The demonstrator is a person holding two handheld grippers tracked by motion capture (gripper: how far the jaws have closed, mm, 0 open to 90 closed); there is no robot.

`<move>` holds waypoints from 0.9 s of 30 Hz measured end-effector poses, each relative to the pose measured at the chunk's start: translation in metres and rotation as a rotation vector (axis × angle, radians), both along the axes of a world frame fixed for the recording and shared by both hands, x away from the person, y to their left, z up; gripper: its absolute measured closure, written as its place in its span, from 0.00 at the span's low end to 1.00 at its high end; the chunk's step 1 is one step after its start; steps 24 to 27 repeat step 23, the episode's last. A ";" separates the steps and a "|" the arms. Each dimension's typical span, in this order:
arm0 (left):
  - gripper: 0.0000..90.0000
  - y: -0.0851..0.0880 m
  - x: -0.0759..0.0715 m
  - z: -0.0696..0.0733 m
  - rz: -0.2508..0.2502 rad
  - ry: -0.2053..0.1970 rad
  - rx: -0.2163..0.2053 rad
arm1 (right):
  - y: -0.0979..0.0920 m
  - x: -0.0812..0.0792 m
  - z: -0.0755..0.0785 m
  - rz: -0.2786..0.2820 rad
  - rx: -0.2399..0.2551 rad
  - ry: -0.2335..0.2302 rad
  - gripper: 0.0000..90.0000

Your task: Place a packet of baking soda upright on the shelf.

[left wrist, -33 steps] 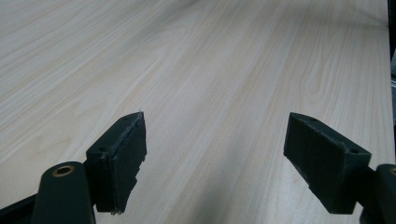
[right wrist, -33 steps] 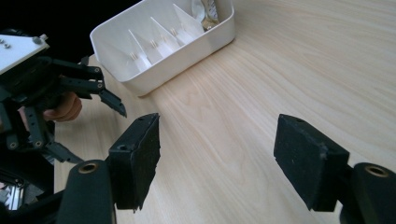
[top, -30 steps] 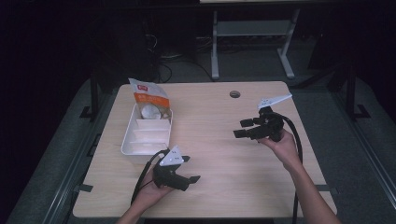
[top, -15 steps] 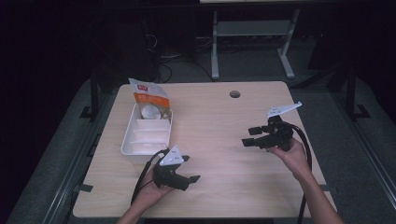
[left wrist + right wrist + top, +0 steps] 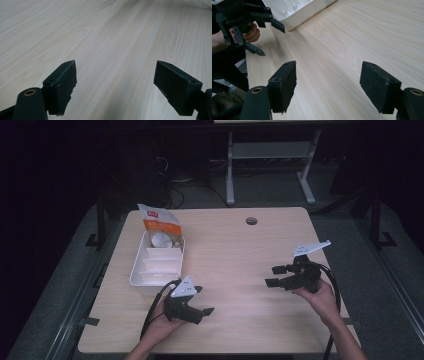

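In the high view, the left gripper [image 5: 200, 301] rests low near the table's [image 5: 235, 250] front edge, jaws spread and empty, just short of the white tray [image 5: 142, 279] that lies along the left edge. An orange-and-white packet [image 5: 161, 221] leans at the tray's far end, probably staged for sorting into its compartments. The right gripper [image 5: 274, 275] hovers toward the right edge, jaws also parted and empty, pointing across the bare middle of the table, which leaves wide room to move.

In the left gripper view, the spread jaws frame plain wood grain.

In the right gripper view, open jaws face the tray's corner [image 5: 299, 11] and the left gripper [image 5: 270, 37], held in a hand [image 5: 250, 32] near the table's edge.
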State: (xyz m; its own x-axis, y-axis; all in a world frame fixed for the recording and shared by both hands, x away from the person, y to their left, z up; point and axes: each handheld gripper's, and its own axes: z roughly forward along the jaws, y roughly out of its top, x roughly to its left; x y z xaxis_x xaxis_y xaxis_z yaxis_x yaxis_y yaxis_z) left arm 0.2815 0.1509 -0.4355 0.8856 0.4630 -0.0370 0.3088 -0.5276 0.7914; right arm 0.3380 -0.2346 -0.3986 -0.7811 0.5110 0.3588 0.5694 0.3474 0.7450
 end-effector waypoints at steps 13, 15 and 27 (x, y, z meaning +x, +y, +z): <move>0.20 0.000 0.001 -0.001 0.000 0.002 0.003 | -0.012 -0.018 -0.014 -0.012 0.008 0.019 0.32; 0.20 -0.001 0.001 -0.001 0.000 0.004 0.004 | -0.014 -0.023 -0.017 -0.021 0.015 0.016 0.32; 0.20 -0.001 -0.001 -0.001 -0.010 0.004 0.004 | -0.020 -0.039 -0.036 -0.052 0.028 0.024 0.32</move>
